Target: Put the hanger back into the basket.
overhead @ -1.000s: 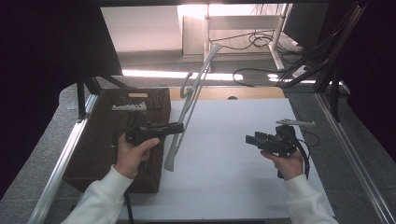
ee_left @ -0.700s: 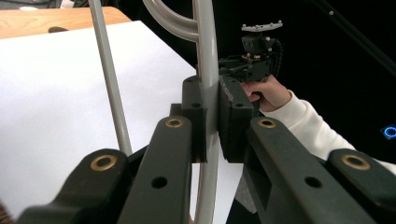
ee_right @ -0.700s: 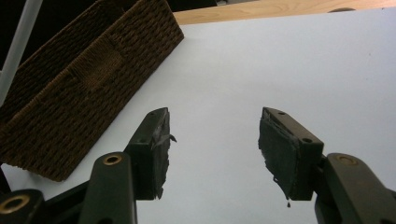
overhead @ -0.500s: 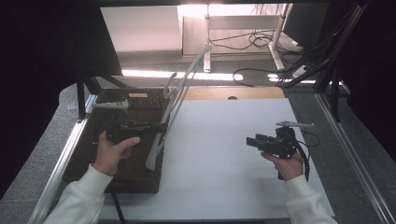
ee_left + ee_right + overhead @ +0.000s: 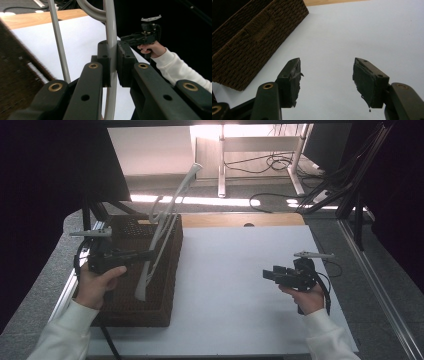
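The left gripper (image 5: 150,254) has swung toward nine o'clock since the earlier frames and now sits over the brown woven basket (image 5: 167,270), where before it was at the basket's three-o'clock edge, nearer the white table (image 5: 235,270). It carries a pair of long pale tongs (image 5: 159,234) with it: in the high view the tongs now slant from a lower tip over the basket's middle up toward one o'clock, the upper end well above the basket's far rim. In the left gripper view the jaws are pressed onto one arm of the tongs (image 5: 111,50), while the other arm stands apart at the nine-o'clock side, joined to the first by a curved bend at the top, so the tongs are spread and grip nothing that can be seen. The right gripper (image 5: 272,274) has barely moved, held low at the table's four o'clock, and in its own view its jaws (image 5: 325,80) stand wide apart over bare white surface with nothing between them, the basket at ten o'clock. No writing, brand or label can be read on anything.
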Motion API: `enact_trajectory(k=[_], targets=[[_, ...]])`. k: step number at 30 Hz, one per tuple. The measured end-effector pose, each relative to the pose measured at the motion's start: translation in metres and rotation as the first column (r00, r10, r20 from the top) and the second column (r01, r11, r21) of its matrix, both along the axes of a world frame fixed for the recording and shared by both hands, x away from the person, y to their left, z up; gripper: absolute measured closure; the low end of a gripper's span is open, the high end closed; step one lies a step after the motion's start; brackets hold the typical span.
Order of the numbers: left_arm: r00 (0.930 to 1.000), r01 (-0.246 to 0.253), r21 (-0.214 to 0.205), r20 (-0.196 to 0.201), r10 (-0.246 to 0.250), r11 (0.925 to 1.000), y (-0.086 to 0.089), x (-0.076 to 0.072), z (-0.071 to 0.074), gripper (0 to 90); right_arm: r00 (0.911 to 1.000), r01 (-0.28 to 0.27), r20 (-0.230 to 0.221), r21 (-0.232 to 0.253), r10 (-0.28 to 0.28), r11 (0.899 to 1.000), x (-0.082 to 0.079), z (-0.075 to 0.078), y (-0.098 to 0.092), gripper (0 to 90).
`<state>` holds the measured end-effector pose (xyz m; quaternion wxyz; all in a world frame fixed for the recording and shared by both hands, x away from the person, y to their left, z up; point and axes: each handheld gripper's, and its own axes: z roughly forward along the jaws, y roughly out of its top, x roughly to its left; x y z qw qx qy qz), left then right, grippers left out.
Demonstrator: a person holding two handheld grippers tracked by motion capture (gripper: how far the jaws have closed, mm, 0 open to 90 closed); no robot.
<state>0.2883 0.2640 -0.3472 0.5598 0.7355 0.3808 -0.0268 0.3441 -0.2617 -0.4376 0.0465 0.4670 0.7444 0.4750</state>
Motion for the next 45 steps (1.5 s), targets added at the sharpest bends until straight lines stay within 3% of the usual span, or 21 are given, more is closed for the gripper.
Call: enact_trajectory(k=[12, 19, 27, 39, 45], targets=[[0.9996, -0.02, 0.055, -0.016, 0.021, 0.9983, 0.043, -0.001, -0.01, 83.0, 0.9998, 0.0, -0.02, -0.021, 0.0, 1.0, 0.002, -0.004, 0.002, 38.9], [0.9998, 0.001, 0.087, -0.021, 0.001, 0.9962, 0.061, -0.001, -0.02, 83.0, 0.9997, 0.002, -0.023, -0.025, -0.003, 1.0, 0.002, -0.006, 0.002, 38.8], [0.9982, 0.012, 0.135, -0.059, -0.004, 0.9907, 0.072, 0.0, -0.035, 83.0, 0.9996, 0.002, -0.029, -0.028, -0.003, 1.0, 0.002, -0.008, 0.002, 38.7], [0.9957, 0.033, 0.199, -0.091, -0.015, 0.9795, 0.088, 0.001, -0.04, 83.0, 0.9995, 0.001, -0.031, -0.034, -0.002, 0.999, 0.004, -0.009, 0.002, 38.2], [0.9931, 0.036, 0.21, -0.117, -0.011, 0.977, 0.094, 0.001, -0.052, 83.0, 0.9994, -0.003, -0.035, -0.038, 0.002, 0.999, 0.004, -0.01, 0.003, 38.0]])
